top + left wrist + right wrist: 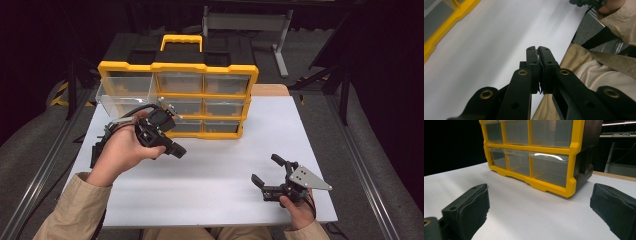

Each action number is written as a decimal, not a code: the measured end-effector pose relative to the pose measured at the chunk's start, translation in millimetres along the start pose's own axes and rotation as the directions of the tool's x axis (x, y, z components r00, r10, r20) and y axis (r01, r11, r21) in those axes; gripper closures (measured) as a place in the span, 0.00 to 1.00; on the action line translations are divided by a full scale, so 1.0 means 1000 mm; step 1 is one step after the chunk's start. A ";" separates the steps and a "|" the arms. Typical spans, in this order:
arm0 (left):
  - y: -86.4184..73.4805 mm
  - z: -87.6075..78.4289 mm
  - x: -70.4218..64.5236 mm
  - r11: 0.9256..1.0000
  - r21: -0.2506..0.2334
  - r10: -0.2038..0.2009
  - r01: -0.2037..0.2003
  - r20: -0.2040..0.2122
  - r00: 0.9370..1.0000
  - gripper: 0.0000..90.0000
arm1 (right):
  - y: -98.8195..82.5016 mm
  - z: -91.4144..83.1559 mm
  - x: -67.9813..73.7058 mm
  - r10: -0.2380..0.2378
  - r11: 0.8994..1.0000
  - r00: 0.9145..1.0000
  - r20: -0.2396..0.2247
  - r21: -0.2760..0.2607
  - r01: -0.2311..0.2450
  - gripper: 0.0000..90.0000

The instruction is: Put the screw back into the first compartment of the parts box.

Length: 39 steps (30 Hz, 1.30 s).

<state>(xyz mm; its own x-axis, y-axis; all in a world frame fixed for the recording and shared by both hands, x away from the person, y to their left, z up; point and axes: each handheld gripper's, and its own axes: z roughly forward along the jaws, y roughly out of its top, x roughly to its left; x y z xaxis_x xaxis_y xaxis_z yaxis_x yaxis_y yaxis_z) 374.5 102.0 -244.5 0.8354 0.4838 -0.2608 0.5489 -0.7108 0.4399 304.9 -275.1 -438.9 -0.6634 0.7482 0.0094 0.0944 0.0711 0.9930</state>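
left tongs (172, 147): held in the person's left hand (125, 150) above the left half of the table, in front of the cabinet's lower left corner, tips turned toward the table's middle and the person's side.
left tongs jaws: pressed together pad to pad in the left gripper view (538, 67), with nothing between them.
behind the left tongs: in the left gripper view, white table surface, a strip of yellow frame at upper left, beige clothing at lower right.
right tongs (270, 172): held in the person's right hand (299, 207) near the table's front right corner, resting low over the surface, pointing toward the cabinet.
right tongs jaws: spread wide, one pad at each lower edge of the right gripper view (541, 202), bare table between them, nothing gripped.
grey plate (307, 177): three-cornered, sits on top of the right tongs.
drawer cabinet (210, 95): yellow frame, black body, yellow carry handle on top, clear drawers in rows of three; stands upright at the back middle of the table, well apart from the right tongs.
open drawer (122, 97): the top left clear drawer is pulled out toward the person, sticking out past the frame, just behind the left hand.
other drawers: seated flush in the frame.
table (220, 170): white top, bare in front of the cabinet apart from the two tongs.
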 end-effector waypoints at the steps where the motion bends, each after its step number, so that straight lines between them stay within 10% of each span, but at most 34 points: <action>1: 0.003 -0.006 -0.001 1.000 0.005 0.002 -0.002 -0.007 1.000 0.98 | 0.000 0.000 0.000 0.000 1.000 1.000 0.000 0.000 0.000 0.03; 25: 0.036 -0.112 0.016 0.991 -0.119 -0.071 0.054 -0.141 0.987 0.98 | 0.000 0.002 0.001 -0.003 1.000 1.000 -0.011 0.008 0.003 0.03; 39: 0.019 -0.128 0.063 0.980 -0.143 -0.177 0.142 -0.276 0.945 0.98 | -0.001 0.002 0.002 -0.004 1.000 1.000 -0.009 0.006 0.004 0.03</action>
<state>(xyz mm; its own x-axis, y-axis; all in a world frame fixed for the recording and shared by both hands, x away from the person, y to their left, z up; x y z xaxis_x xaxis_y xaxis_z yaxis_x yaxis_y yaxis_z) 433.9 184.2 -142.6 0.6844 0.7239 -0.0870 0.6524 -0.5547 0.5164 305.3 -272.6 -439.8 -0.6702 0.7422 0.0063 0.0958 0.0781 0.9923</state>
